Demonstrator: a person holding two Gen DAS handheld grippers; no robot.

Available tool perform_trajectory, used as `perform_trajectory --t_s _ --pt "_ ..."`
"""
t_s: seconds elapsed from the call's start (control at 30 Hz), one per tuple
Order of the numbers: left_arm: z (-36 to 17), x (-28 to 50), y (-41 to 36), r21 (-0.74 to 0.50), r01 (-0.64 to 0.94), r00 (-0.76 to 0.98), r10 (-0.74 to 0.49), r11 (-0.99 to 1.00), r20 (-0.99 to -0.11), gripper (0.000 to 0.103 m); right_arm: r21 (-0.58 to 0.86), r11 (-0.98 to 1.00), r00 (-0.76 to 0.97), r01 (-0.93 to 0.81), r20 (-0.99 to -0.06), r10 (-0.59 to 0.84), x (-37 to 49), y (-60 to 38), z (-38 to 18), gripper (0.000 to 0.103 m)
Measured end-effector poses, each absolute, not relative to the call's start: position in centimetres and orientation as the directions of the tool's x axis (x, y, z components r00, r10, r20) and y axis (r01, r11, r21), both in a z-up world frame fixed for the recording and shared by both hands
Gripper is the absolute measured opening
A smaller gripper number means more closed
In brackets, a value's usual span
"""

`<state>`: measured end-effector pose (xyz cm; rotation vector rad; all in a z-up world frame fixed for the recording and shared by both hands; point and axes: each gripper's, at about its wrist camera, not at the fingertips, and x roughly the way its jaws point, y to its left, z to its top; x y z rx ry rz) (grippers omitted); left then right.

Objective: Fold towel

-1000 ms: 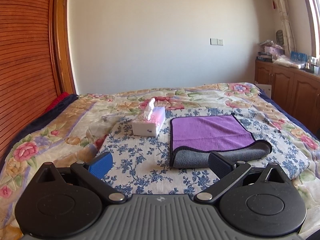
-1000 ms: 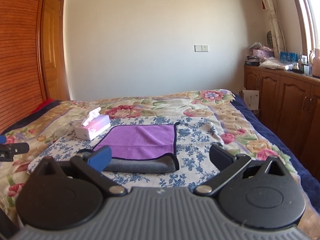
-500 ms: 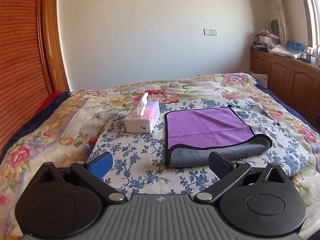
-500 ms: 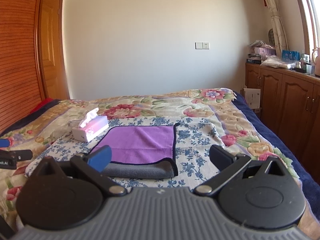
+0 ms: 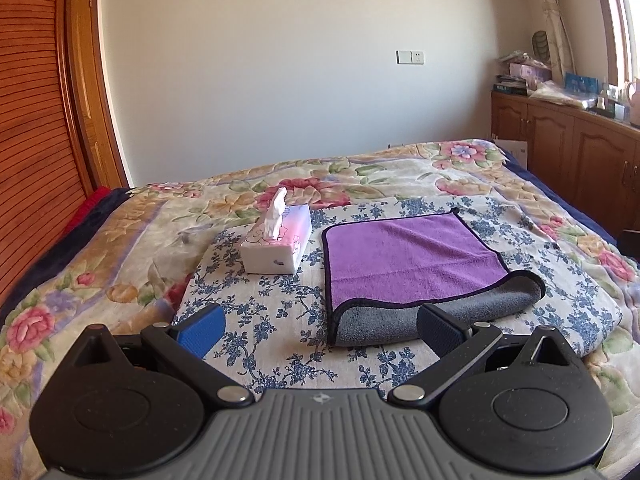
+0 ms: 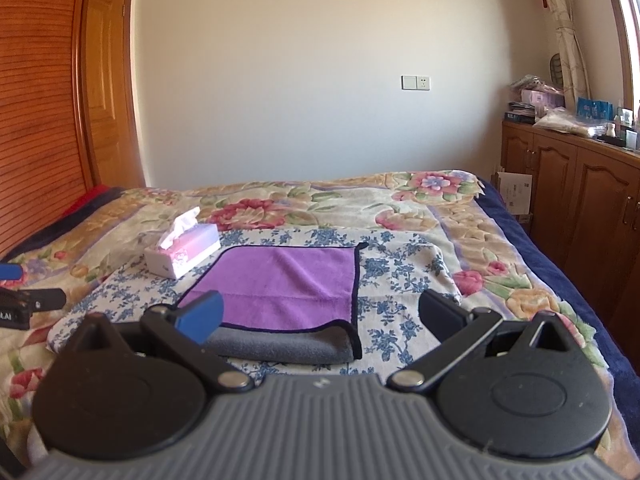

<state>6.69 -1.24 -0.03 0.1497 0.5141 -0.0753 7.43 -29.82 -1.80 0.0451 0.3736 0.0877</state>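
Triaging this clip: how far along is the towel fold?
Done: the towel lies folded once on the bed, purple face up, grey fold toward the cameras. In hand: nothing; the left claw and right claw are both open, hovering short of it. Left: any further fold.

The towel [image 5: 412,256] lies on the bed [image 5: 460,172], right of the tissue box [image 5: 278,246].

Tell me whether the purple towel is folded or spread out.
Folded once: the towel lies doubled on the bed, its grey underside curling round the near fold beneath the purple layer.
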Motion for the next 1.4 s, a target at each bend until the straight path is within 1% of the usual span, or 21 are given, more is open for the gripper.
perform_trajectory --t_s 0.5,0.97,1.4 --pt "0.1 9.3 -1.8 0.127 0.151 0.854 -0.065 0.98 -0.517 0.103 0.058 0.995 0.921 -0.083 -0.378 0.099 9.7 -30.0 -2.1 0.103" --pt "-1.3 12.2 -2.4 0.158 0.186 0.832 -0.07 0.97 -0.551 0.102 0.051 0.995 0.909 -0.089 -0.404 0.102 12.1 -30.2 -3.3 0.103" --pt "-3.4 16.0 -2.3 0.137 0.201 0.797 -0.081 0.97 -0.598 0.099 0.054 0.991 0.872 -0.119 -0.473 0.13 14.9 -30.6 -5.3 0.103"
